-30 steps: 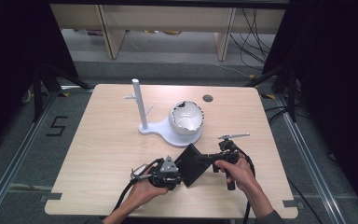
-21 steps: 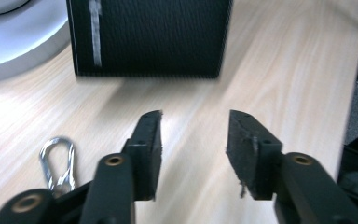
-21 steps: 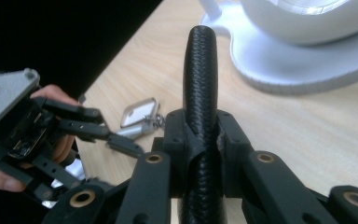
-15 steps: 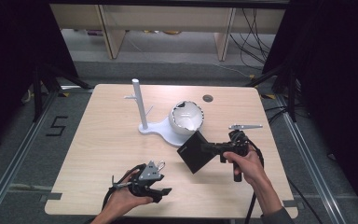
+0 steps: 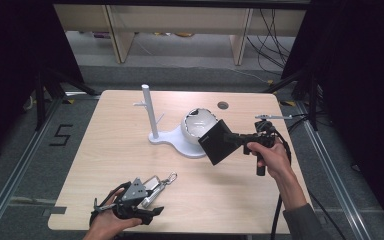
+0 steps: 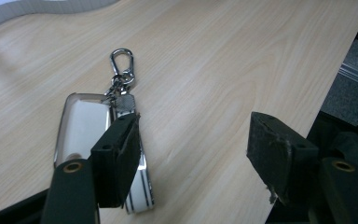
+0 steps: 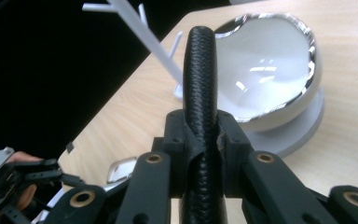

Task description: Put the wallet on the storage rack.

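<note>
High view: nearest, at the pale wood-grain worktop's (image 5: 110,150) front edge, the left tool (image 5: 130,202) stands with its jaws apart, having just been opening, nothing pressed between them. The clear-cased key fob (image 6: 81,133) with its metal clasp lies flat on the wood, one pad right beside it. Farther on, the right tool (image 5: 240,140) is clamped on a black, grainy-textured wallet (image 5: 219,142) (held off the surface). Beyond it stands a glossy white bowl (image 5: 198,125) on a white stand with a slim peg (image 5: 149,111). Dark curtains surround the worktop.
</note>
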`<state>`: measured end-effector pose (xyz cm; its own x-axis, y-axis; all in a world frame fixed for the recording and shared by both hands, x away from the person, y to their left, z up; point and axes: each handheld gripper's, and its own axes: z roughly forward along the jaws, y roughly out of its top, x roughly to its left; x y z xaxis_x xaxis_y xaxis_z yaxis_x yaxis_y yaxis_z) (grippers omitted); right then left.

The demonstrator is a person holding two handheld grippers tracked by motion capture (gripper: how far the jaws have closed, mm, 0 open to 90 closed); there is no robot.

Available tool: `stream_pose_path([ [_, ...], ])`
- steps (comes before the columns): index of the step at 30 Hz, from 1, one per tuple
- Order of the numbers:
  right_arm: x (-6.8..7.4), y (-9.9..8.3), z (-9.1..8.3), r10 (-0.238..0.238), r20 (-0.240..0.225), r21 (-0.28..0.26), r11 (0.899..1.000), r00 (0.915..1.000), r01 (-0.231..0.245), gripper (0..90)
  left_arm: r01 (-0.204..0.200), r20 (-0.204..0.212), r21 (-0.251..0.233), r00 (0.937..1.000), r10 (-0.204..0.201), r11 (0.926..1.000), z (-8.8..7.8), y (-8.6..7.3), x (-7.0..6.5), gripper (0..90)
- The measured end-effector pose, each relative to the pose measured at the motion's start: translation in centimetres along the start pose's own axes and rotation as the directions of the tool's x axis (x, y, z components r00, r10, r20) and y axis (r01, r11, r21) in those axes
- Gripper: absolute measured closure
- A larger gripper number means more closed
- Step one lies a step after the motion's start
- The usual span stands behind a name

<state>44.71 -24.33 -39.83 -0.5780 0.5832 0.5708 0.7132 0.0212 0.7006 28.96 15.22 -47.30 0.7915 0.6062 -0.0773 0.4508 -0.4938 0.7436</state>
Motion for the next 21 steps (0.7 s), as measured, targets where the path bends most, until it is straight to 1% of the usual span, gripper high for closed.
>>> stream_pose_path([
  [1,-0.2,0.4,0.0,-0.013,0.004,-0.009,1.000,0.9999,0.013,77.2,-0.001,0.005,-0.006,1.0000,0.001,1.0000,-0.1,-0.1,0.1,34.2],
  [2,-0.2,0.6,0.0,0.000,0.004,-0.013,1.000,1.0000,0.000,77.3,0.001,-0.003,-0.007,1.0000,-0.001,1.0000,-0.3,-0.2,0.2,33.9],
  [3,-0.6,1.1,0.1,-0.033,0.010,-0.031,0.999,0.9994,0.033,77.3,0.000,-0.009,-0.008,1.0000,0.000,1.0000,-0.5,-0.3,0.3,33.5],
  [4,-0.2,1.4,-0.1,0.017,0.005,-0.020,1.000,0.9998,-0.017,77.3,0.007,-0.011,-0.012,0.9999,-0.007,0.9999,-0.6,-0.4,0.3,33.1],
  [5,-0.6,1.7,0.0,-0.030,0.012,-0.040,0.999,0.9995,0.030,77.2,0.002,-0.021,-0.007,0.9998,-0.002,1.0000,-0.8,-0.6,0.5,32.7],
  [6,-0.5,2.1,-0.1,-0.007,0.017,-0.037,0.999,0.9998,0.008,77.3,0.000,-0.029,-0.003,0.9996,-0.001,1.0000,-0.9,-0.7,0.6,32.4],
  [7,-0.8,2.4,0.0,-0.037,0.023,-0.054,0.998,0.9990,0.038,77.3,0.014,-0.029,-0.012,0.9995,-0.015,0.9998,-1.1,-0.8,0.7,32.1],
  [8,-0.7,2.7,0.0,0.004,0.022,-0.052,0.999,0.9997,-0.003,77.2,0.024,-0.041,-0.014,0.9989,-0.025,0.9996,-1.2,-1.0,0.9,31.8],
  [10,-1.1,3.4,0.1,-0.020,0.047,-0.067,0.997,0.9987,0.023,77.2,0.017,-0.047,-0.008,0.9988,-0.017,0.9998,-1.5,-1.2,1.1,31.6],
  [11,-1.2,3.6,0.2,-0.003,0.051,-0.073,0.997,0.9987,0.006,77.2,0.019,-0.050,-0.009,0.9986,-0.019,0.9998,-1.5,-1.3,1.2,31.6],
  [12,-1.3,3.8,0.2,0.004,0.053,-0.077,0.997,0.9986,0.001,77.2,0.016,-0.066,-0.002,0.9977,-0.016,0.9999,-1.6,-1.5,1.4,31.5],
  [13,-1.6,4.1,0.3,-0.008,0.053,-0.091,0.996,0.9986,0.013,77.2,0.021,-0.060,0.000,0.9980,-0.021,0.9998,-1.7,-1.7,1.5,31.1],
  [14,-1.7,4.4,0.5,0.013,0.060,-0.098,0.995,0.9981,-0.007,77.2,0.019,-0.074,0.004,0.9971,-0.019,0.9998,-1.8,-1.8,1.6,30.9],
  [15,-1.7,4.6,0.6,0.034,0.067,-0.095,0.995,0.9972,-0.028,77.2,0.030,-0.065,-0.005,0.9974,-0.030,0.9995,-1.7,-1.9,1.7,30.8],
  [17,-2.0,5.1,1.0,0.031,0.077,-0.109,0.994,0.9965,-0.023,77.2,0.029,-0.082,0.009,0.9963,-0.028,0.9995,-1.8,-2.1,1.8,30.5],
  [19,-2.3,5.5,1.6,0.056,0.088,-0.114,0.992,0.9945,-0.046,77.2,0.029,-0.077,0.009,0.9966,-0.028,0.9995,-1.8,-2.2,1.9,30.2],
  [20,-2.5,5.7,1.9,0.051,0.093,-0.115,0.993,0.9943,-0.040,77.2,0.024,-0.075,0.009,0.9969,-0.023,0.9997,-1.9,-2.2,1.9,30.1],
  [21,-2.5,5.8,2.3,0.065,0.104,-0.113,0.992,0.9925,-0.053,77.1,0.020,-0.082,0.014,0.9965,-0.018,0.9997,-1.9,-2.2,1.9,30.1],
])
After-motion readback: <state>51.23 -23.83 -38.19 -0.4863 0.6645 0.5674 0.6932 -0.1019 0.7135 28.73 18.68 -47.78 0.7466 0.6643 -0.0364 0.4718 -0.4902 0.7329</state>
